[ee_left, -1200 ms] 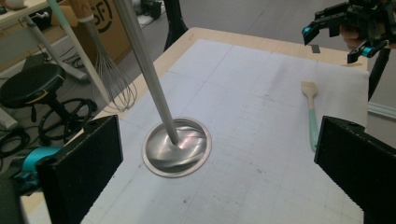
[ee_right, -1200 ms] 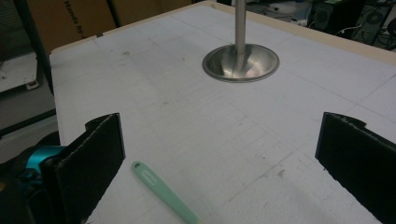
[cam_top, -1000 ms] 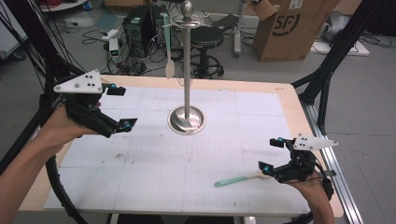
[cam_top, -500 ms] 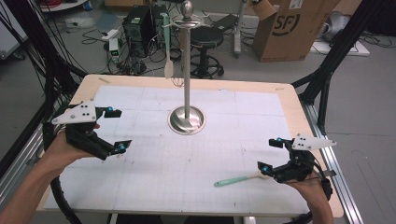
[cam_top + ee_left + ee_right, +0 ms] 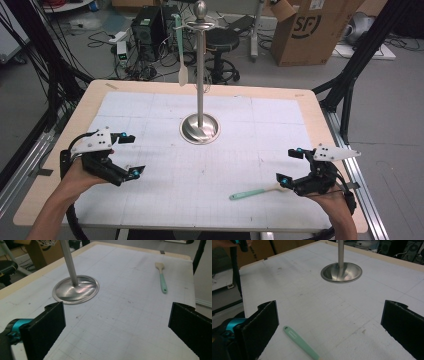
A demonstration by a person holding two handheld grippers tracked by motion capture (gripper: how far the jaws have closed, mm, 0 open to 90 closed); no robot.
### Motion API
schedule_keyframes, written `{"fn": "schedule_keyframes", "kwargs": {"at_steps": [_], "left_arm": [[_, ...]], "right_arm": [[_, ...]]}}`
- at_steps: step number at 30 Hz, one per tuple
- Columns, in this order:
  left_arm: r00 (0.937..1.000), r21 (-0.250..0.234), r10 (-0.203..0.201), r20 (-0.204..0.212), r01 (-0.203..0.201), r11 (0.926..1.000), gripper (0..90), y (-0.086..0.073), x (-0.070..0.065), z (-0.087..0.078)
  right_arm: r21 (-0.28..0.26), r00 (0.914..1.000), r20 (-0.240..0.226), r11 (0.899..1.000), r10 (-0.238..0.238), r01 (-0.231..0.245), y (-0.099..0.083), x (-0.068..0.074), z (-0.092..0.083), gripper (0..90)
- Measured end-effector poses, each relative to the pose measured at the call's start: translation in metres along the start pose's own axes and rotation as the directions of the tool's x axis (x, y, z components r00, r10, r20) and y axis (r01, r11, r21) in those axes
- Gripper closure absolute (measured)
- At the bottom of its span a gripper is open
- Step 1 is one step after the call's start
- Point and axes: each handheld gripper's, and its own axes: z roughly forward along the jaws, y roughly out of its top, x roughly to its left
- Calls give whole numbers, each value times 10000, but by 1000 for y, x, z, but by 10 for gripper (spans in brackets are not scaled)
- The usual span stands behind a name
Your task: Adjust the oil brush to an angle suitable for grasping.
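The right gripper (image 5: 295, 166), jaws spread, hovers just right of the mint-handled brush (image 5: 252, 191) on the table (image 5: 320, 120); it should straddle the handle squarely before closing. The left gripper (image 5: 129, 155), jaws also spread, waits.

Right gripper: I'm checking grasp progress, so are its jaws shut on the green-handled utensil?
No, the right gripper has its jaws wide apart, with the utensil lying on the table between them.
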Motion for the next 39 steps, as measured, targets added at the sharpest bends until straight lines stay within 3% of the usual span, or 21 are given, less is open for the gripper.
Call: {"fn": "schedule_keyframes", "kwargs": {"at_steps": [5,7,9,22,32,36,39], "left_arm": [[9999,91,-87,-97,88,9999,17,-17,1,2],[9998,-51,-189,-39,188,9998,17,-24,2,2],[9996,115,-261,57,260,9996,17,-27,4,3],[10000,-328,-82,3,82,9994,17,-25,-3,-4],[9998,-389,-69,205,77,9992,17,-26,-3,-7],[10000,-315,30,85,-28,9995,17,-25,-4,-7],[9999,-288,71,75,-69,9996,17,-25,-5,-7]], "right_arm": [[-93,10000,40,10000,-31,32,2,0,-2,0],[-104,10000,41,9999,-26,27,2,1,-3,0],[-94,10000,62,9999,-44,44,2,1,-3,0],[-39,9995,-61,9995,-318,318,3,5,-1,0],[563,9965,-290,9952,-788,804,13,11,7,0],[573,9951,-305,9938,-940,956,17,13,5,0],[919,9930,-466,9894,-1084,1123,22,13,5,0]]}}
